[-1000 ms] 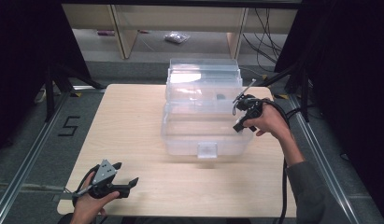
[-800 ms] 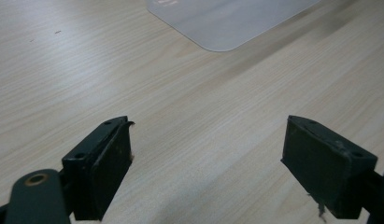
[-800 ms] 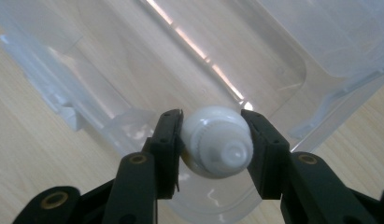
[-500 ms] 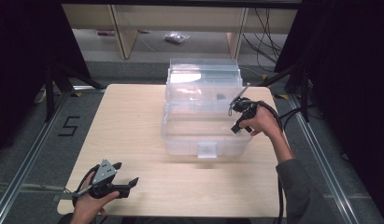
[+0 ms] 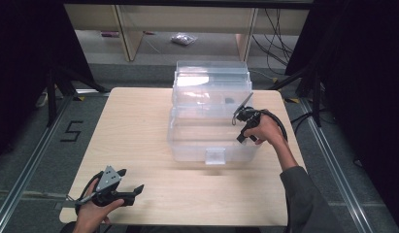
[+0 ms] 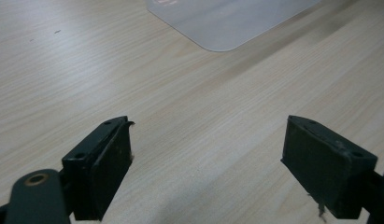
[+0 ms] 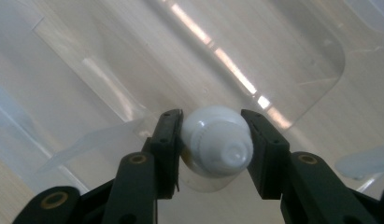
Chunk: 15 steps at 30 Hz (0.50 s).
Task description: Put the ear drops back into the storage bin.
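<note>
Right gripper view: right gripper (image 7: 213, 140) clamped a white bottle (image 7: 216, 142) over the clear bin (image 5: 214, 119); release inside presumably followed. Left gripper (image 6: 208, 163) stood open, empty, at seven o'clock.

I note even overhead light on the table (image 5: 139, 126); dark surroundings; glare streaks on the clear plastic box (image 7: 236, 70); its far corner soft.

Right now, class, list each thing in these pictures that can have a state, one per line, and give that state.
Clear plastic box: open, lid raised at the back.
White bottle: clamped between the jaws, over the box's inside.
Right gripper: shut on the white bottle.
Left gripper: open, nothing between its jaws, near the table's front edge.
</note>
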{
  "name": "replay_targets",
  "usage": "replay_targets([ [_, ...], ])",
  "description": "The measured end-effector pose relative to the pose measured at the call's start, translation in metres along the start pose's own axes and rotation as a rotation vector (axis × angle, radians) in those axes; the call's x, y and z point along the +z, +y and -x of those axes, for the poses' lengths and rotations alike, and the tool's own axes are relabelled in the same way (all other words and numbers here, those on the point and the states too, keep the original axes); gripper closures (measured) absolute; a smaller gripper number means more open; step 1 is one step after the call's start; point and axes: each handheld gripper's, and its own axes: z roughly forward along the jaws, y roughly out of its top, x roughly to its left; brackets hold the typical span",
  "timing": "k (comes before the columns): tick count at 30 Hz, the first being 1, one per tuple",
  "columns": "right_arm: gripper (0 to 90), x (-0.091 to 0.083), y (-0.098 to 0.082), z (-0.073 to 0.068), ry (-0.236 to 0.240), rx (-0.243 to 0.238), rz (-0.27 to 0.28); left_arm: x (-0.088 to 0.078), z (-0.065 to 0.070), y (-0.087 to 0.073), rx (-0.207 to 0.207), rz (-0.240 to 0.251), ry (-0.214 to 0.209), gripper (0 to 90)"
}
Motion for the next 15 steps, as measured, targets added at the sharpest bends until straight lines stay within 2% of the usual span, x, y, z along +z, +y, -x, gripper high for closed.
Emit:
replay_targets([
  [2, 60.1, 0.0, 0.001, -0.002, 0.007, 0.015, -0.011, 0.0, 0.0, 0.0, 0.0, 0.0, 0.0, 15.3],
  [5, 60.1, 0.004, 0.001, 0.0, 0.007, -0.002, -0.003, 0.0, 0.0, 0.0, -0.001, 0.003, -0.001, 15.3],
  [7, 60.1, 0.007, 0.001, -0.001, 0.022, 0.028, -0.015, 0.0, 0.0, 0.0, 0.0, 0.001, -0.001, 15.3],
  [9, 60.1, 0.008, 0.0, -0.001, 0.024, 0.029, -0.011, 0.0, 0.0, 0.0, 0.0, 0.002, -0.001, 15.3],
  [10, 60.1, 0.011, -0.001, 0.003, 0.017, -0.007, -0.008, 0.0, 0.0, 0.0, 0.0, 0.001, -0.001, 15.3],
  [13, 60.1, 0.011, -0.001, 0.001, 0.021, 0.033, -0.018, 0.0, 0.0, 0.0, 0.001, 0.001, -0.001, 15.3],
  [15, 60.1, 0.014, -0.003, 0.001, 0.022, 0.029, -0.016, 0.0, 0.0, 0.0, 0.001, 0.002, -0.001, 15.3],
])
